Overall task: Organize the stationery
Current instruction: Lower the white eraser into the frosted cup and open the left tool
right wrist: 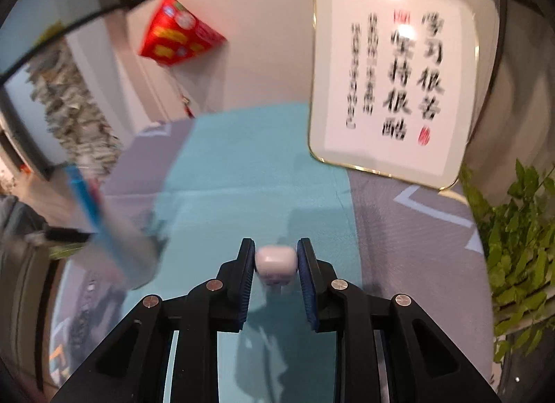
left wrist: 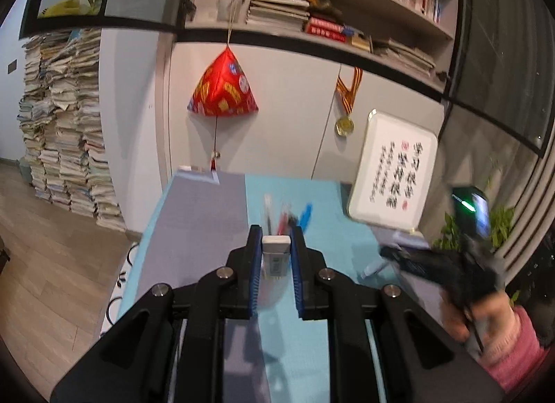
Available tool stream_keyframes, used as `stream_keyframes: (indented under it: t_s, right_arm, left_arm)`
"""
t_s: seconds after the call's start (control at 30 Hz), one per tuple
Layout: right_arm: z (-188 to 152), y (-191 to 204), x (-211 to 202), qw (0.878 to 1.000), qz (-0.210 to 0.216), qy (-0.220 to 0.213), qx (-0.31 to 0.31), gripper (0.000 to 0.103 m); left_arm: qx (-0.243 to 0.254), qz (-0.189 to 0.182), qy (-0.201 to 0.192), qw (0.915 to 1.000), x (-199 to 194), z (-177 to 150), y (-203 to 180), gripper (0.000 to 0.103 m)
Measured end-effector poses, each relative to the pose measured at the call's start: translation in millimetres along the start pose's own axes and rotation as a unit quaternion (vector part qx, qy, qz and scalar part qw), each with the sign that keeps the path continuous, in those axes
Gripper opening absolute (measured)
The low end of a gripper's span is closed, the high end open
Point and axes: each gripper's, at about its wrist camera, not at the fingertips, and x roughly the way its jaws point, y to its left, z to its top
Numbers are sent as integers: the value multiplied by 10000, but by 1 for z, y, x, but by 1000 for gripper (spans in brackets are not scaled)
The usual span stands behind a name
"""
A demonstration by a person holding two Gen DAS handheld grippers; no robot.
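Left gripper (left wrist: 274, 247) clamped on white rectangular plastic case (left wrist: 275, 257); right gripper (right wrist: 275, 260) pinching rounded white eraser (right wrist: 275, 260), both lifted for sorting.

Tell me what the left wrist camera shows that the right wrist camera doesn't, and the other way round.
Only the left wrist view shows the bookshelf, the gold medal, the floor-standing paper stacks in focus, and the left gripper shut on a white rectangular eraser.

Only the right wrist view shows the right gripper with a rounded white eraser between its fingers.

Both show the teal mat, the red hanging ornament, the framed calligraphy and the green plant.
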Motion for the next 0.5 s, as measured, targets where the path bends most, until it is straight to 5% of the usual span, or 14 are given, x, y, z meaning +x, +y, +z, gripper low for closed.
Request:
stream_keyframes:
  t_s: [0.5]
  right_arm:
    - [-17,15,-57,9981,133,-561,-203,26]
  left_arm:
    - [-408,32,-72,9991,26,34,22,14]
